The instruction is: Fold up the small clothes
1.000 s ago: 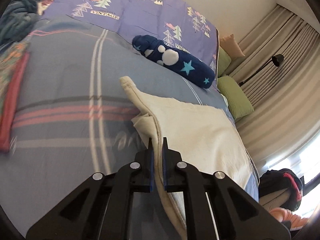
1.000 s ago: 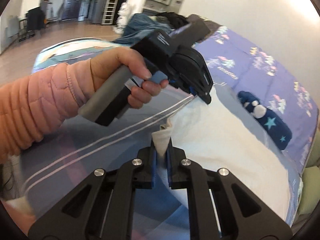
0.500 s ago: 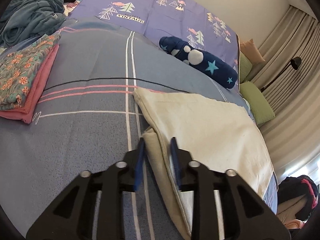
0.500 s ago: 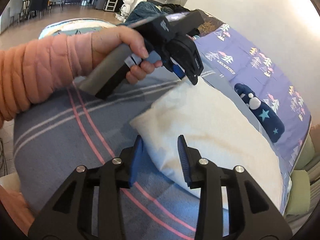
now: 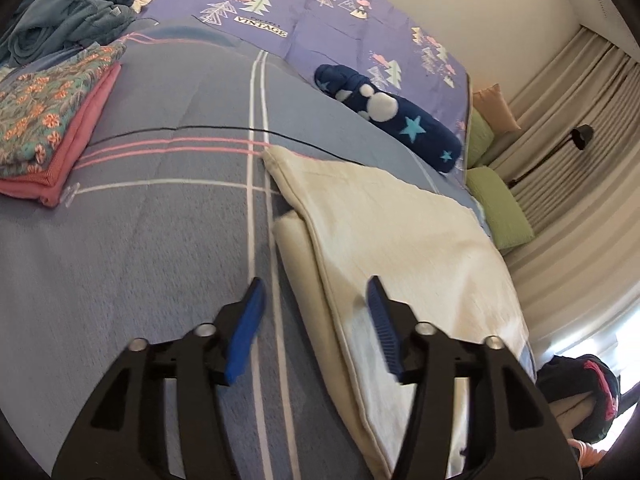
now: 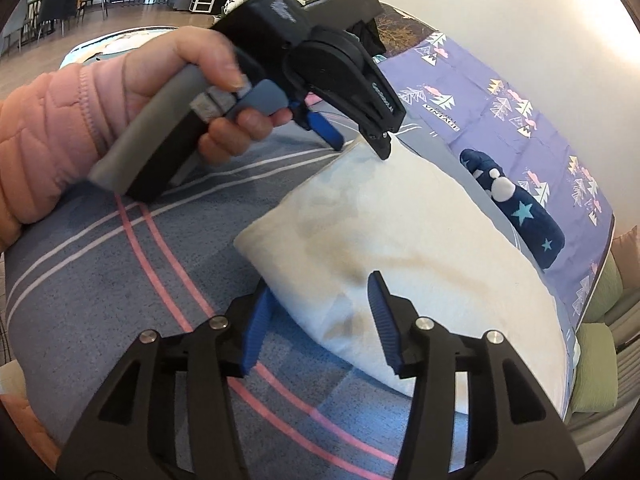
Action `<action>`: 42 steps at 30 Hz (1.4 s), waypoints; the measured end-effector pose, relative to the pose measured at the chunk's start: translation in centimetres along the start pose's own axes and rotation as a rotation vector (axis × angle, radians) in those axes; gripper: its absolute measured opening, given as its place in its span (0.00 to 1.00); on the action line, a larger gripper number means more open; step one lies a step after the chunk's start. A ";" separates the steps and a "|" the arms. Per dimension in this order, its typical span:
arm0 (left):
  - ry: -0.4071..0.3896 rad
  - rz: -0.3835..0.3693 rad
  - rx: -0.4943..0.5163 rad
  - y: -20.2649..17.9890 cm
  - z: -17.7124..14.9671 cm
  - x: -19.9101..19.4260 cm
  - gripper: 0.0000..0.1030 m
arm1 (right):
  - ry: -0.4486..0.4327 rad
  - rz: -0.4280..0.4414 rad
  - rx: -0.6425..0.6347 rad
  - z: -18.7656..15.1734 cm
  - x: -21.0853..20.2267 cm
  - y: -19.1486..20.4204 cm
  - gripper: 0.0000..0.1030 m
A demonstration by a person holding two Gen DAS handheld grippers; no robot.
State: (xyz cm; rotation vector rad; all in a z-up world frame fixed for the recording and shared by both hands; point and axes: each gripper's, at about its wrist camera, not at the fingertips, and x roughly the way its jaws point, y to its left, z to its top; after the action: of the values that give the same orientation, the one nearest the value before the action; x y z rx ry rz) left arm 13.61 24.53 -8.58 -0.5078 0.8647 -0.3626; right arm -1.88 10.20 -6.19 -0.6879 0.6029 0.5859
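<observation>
A cream folded cloth (image 5: 404, 240) lies flat on the grey-blue striped bed cover (image 5: 160, 216); it also shows in the right wrist view (image 6: 400, 232). My left gripper (image 5: 314, 296) is open and empty, its jaws wide apart over the cloth's folded left edge. In the right wrist view the left gripper (image 6: 360, 146) hovers at the cloth's far corner, held by a hand in a pink sleeve. My right gripper (image 6: 320, 300) is open and empty, straddling the cloth's near corner.
A folded floral and pink stack (image 5: 48, 128) lies at the left. A dark blue rolled item with stars (image 5: 392, 116) lies beyond the cloth, also in the right wrist view (image 6: 516, 208). A blue garment heap (image 5: 68, 12) sits far left. Green pillows (image 5: 500, 208) and curtains are at the right.
Both grippers were shut on the cloth's edge a second ago; both have opened wide and let it go. The cloth has dropped flat on the bed.
</observation>
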 end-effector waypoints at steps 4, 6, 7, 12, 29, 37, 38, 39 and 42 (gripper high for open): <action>-0.024 -0.021 0.020 -0.2 -0.9 -0.2 0.65 | -0.008 -0.037 -0.022 0.3 0.3 0.8 0.49; -0.032 -0.042 -0.015 0.1 -0.9 -0.5 0.68 | -0.014 -0.042 -0.036 0.2 0.1 1.0 0.49; -0.037 -0.058 -0.047 0.5 -0.8 -0.8 0.76 | -0.018 -0.029 -0.036 0.0 -0.2 0.8 0.50; -0.040 -0.098 -0.160 1.8 -0.4 -0.8 0.93 | -0.030 0.009 -0.004 -1.1 -0.9 0.0 0.54; -0.025 -0.101 -0.134 1.3 0.7 0.5 0.62 | -0.031 -0.107 -0.145 -2.6 -1.5 1.4 0.55; -0.062 -0.090 -0.107 1.1 0.2 0.7 0.62 | -0.134 -0.241 -0.103 -0.1 -0.2 1.8 0.47; -0.068 -0.108 -0.121 1.5 0.1 0.7 0.62 | -0.185 -0.236 -0.079 0.1 -1.2 1.5 0.47; -0.072 -0.122 -0.131 1.7 0.1 0.6 0.62 | -0.255 -0.237 -0.051 0.0 -2.6 1.0 0.47; -0.084 -0.173 -0.176 2.6 0.0 0.7 0.62 | -0.326 -0.283 -0.040 -0.1 -3.9 0.6 0.47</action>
State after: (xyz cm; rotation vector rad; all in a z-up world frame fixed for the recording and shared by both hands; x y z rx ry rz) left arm 14.25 26.38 -10.46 -0.7590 0.7764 -0.4225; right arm -4.97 9.37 -3.88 -0.6835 0.1857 0.4340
